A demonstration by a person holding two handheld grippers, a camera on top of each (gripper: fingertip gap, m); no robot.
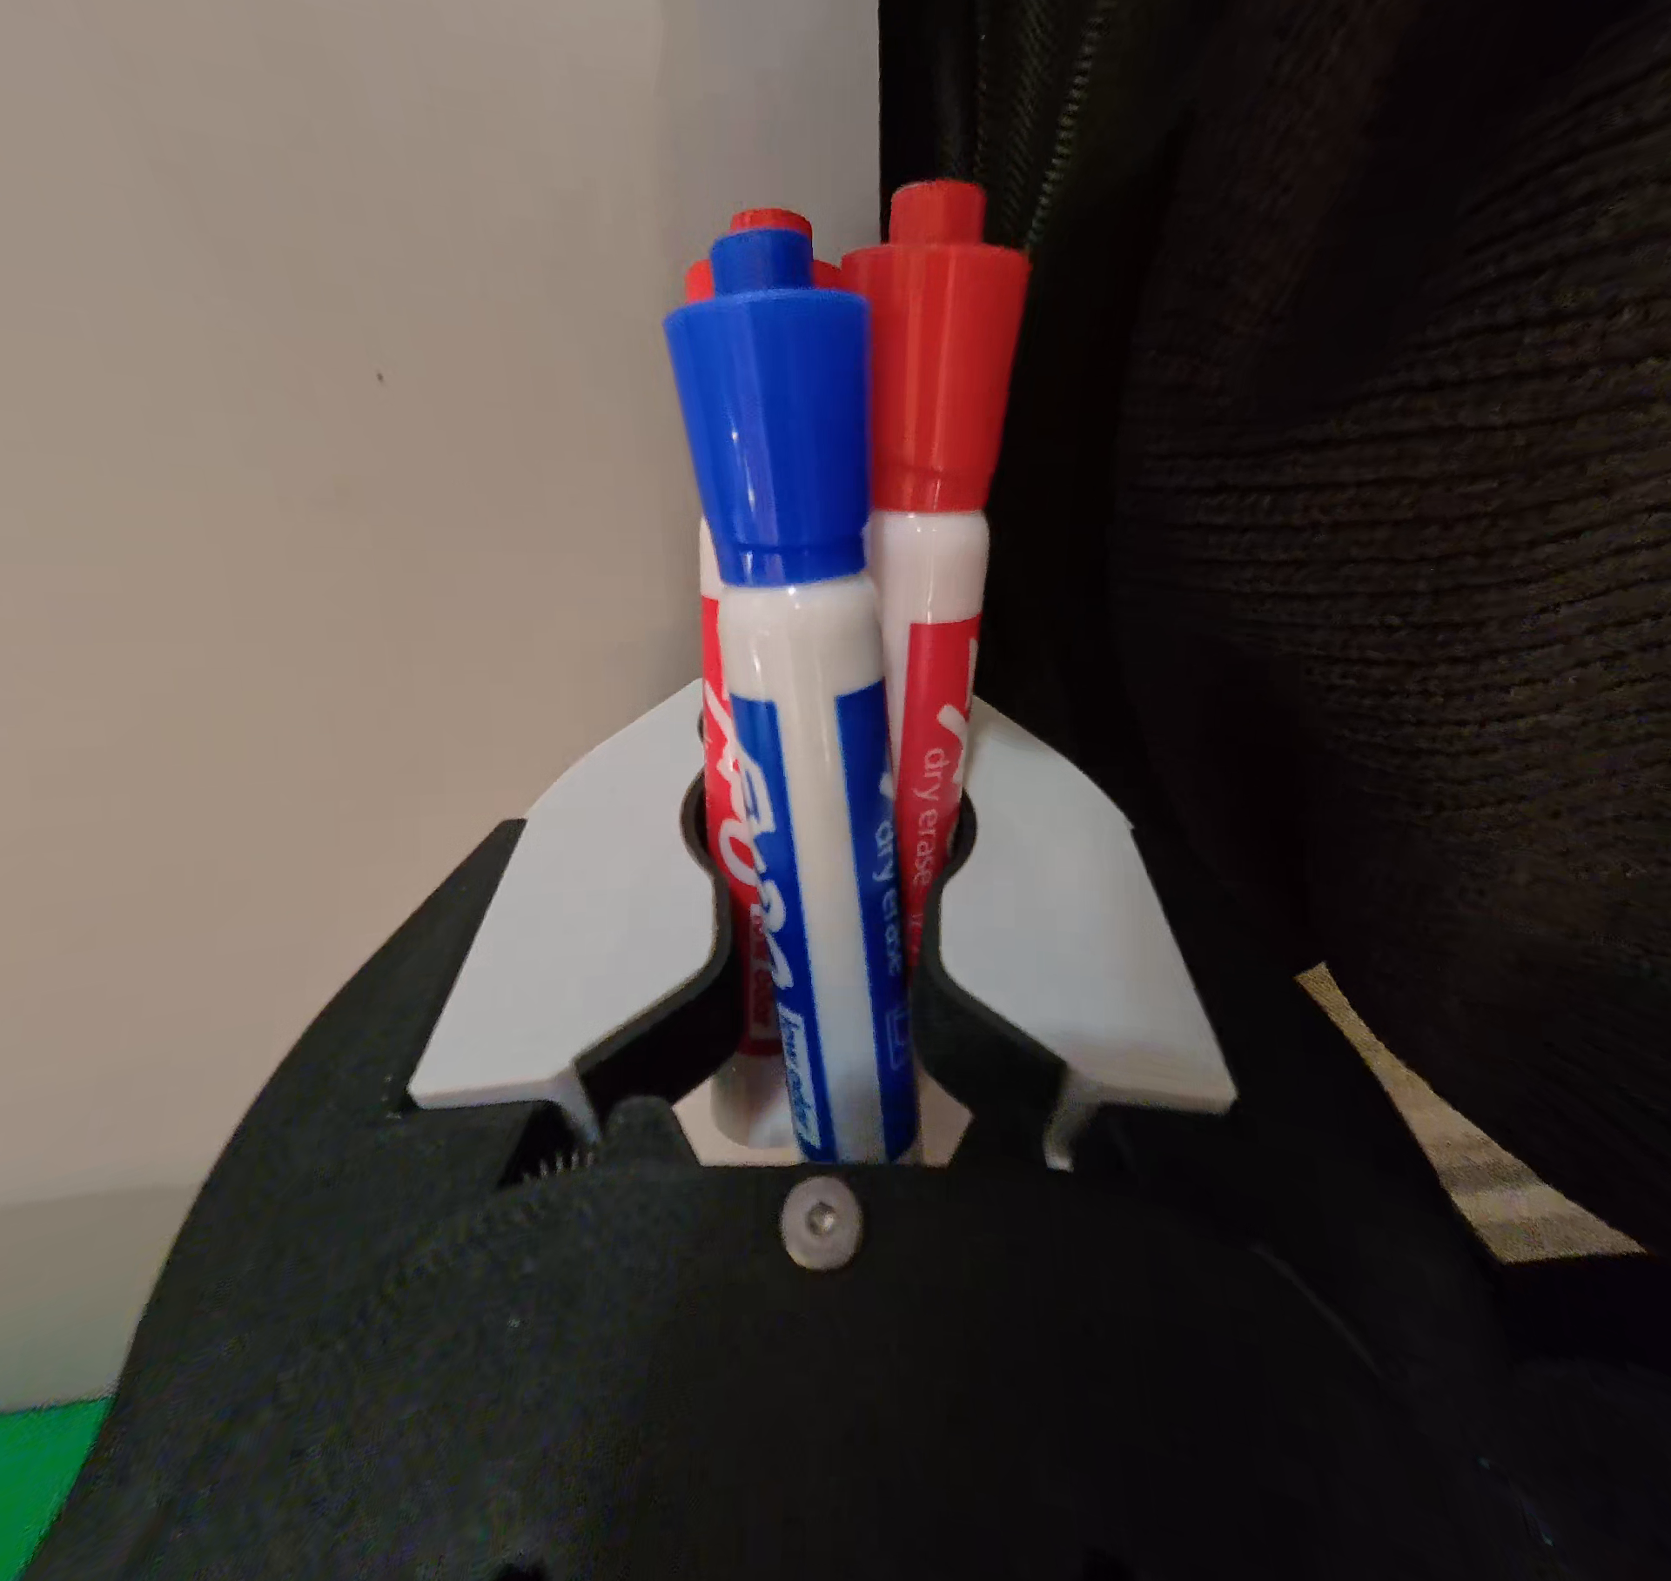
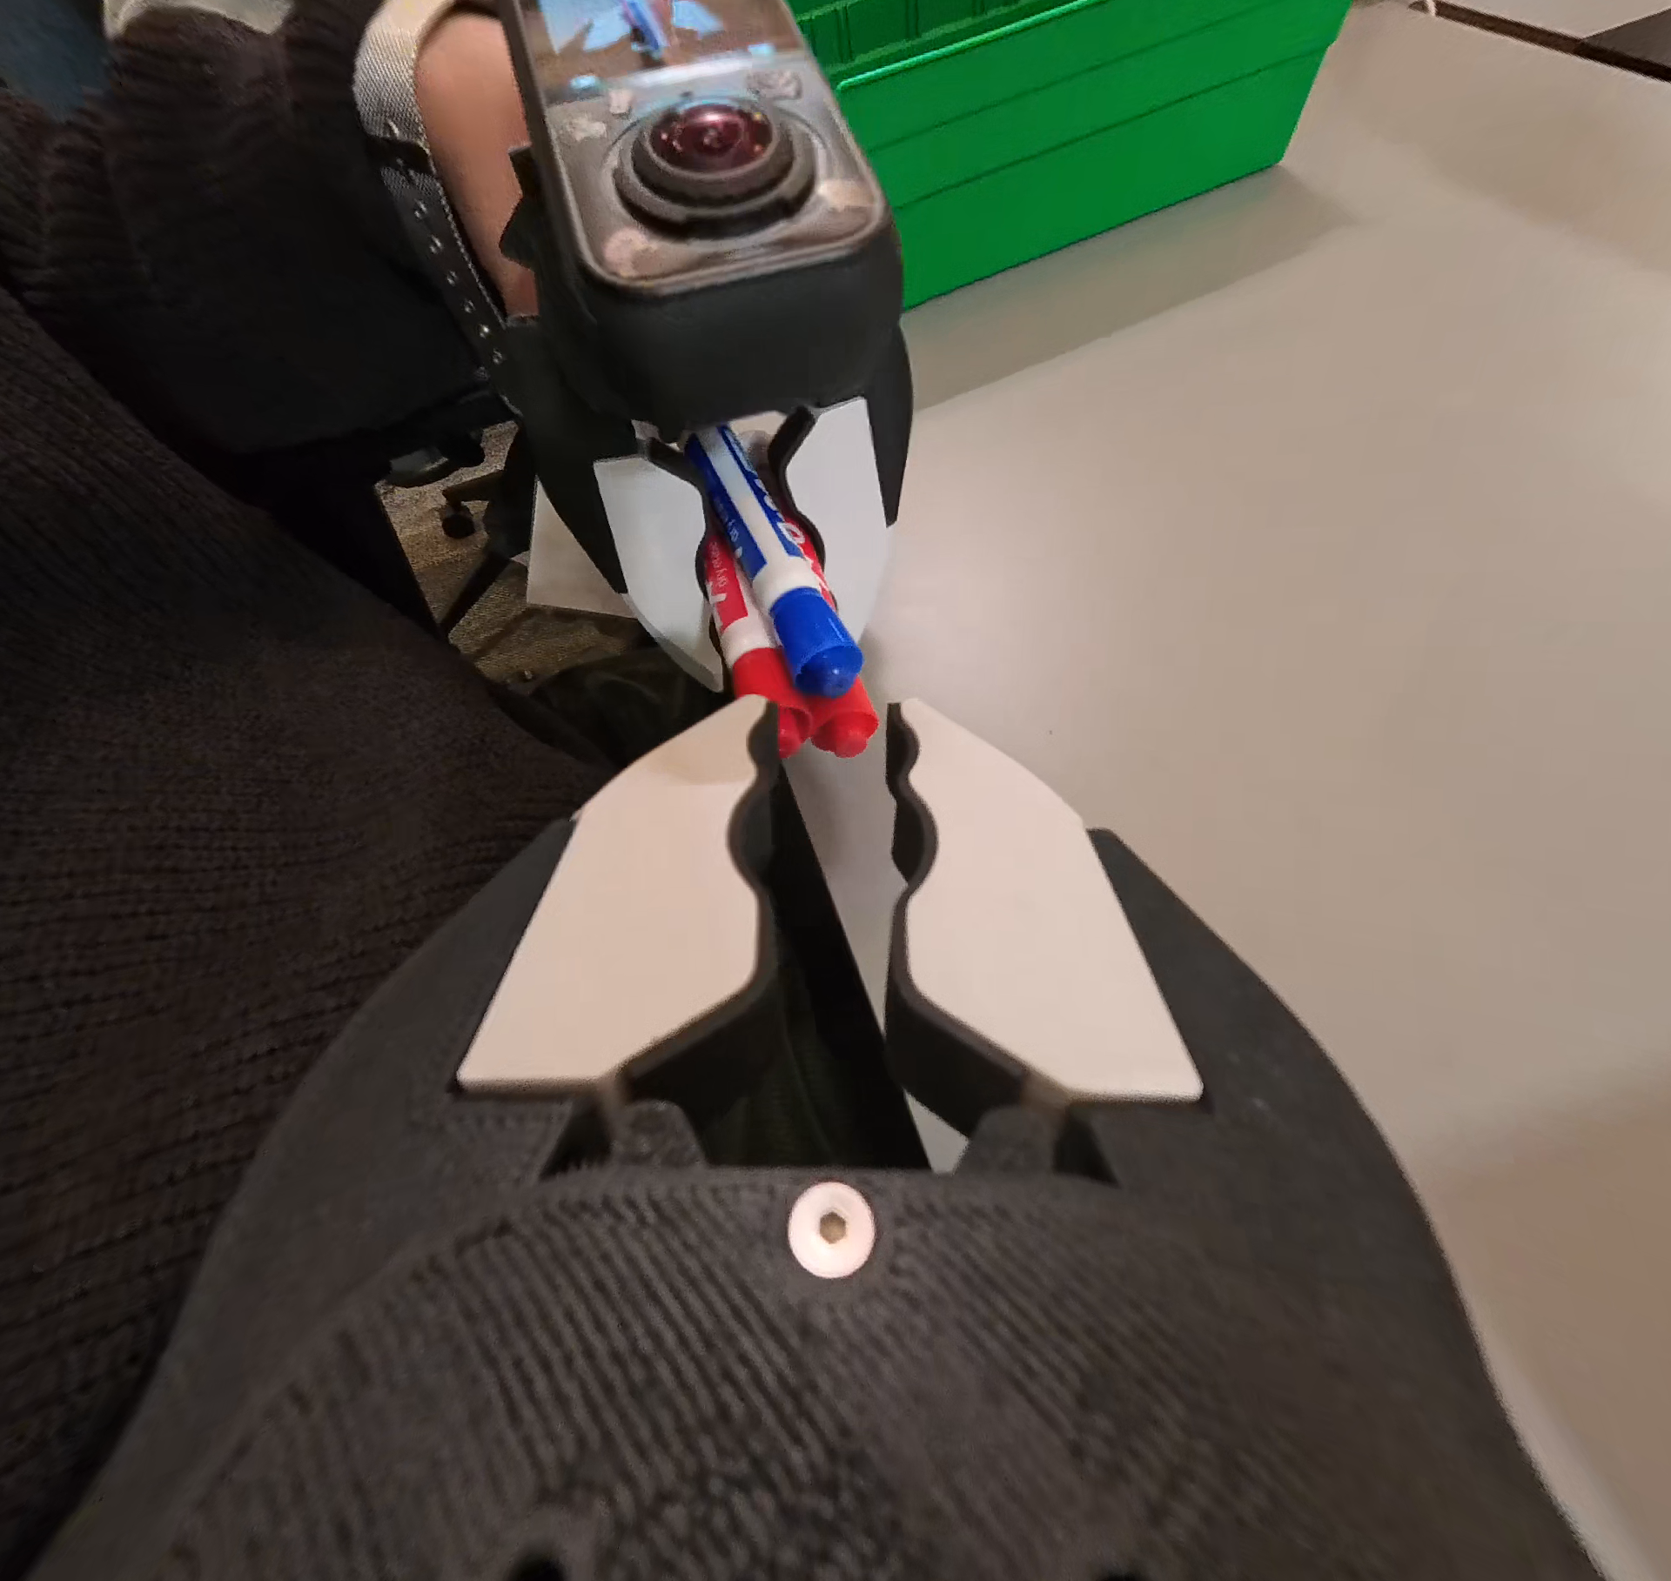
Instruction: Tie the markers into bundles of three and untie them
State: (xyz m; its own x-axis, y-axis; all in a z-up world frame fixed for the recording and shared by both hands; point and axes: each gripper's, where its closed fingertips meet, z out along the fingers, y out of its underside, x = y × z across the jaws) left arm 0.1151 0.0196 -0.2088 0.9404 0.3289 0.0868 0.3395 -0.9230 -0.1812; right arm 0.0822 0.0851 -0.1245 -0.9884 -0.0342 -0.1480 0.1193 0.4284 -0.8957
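Left gripper [image 1: 827,823] clamped on bundle of markers: blue marker [image 1: 796,634] in front, red markers [image 1: 936,489] behind. Right gripper [image 2: 832,724] empty, jaws slightly apart, tips just beside marker caps. Green bin [image 2: 1085,109] far right on grey table [image 2: 1311,634]. Dark knit sleeve [image 2: 181,724] left.

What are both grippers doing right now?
Left gripper: shut on bundle of blue- and red-capped dry-erase markers.
Right gripper: open, empty, near the marker caps.

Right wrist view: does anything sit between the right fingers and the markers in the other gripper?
Nothing visible does. The right gripper is open and empty, and the red caps of the marker bundle held by the left gripper point straight at its fingertips, with only bare table beside them.
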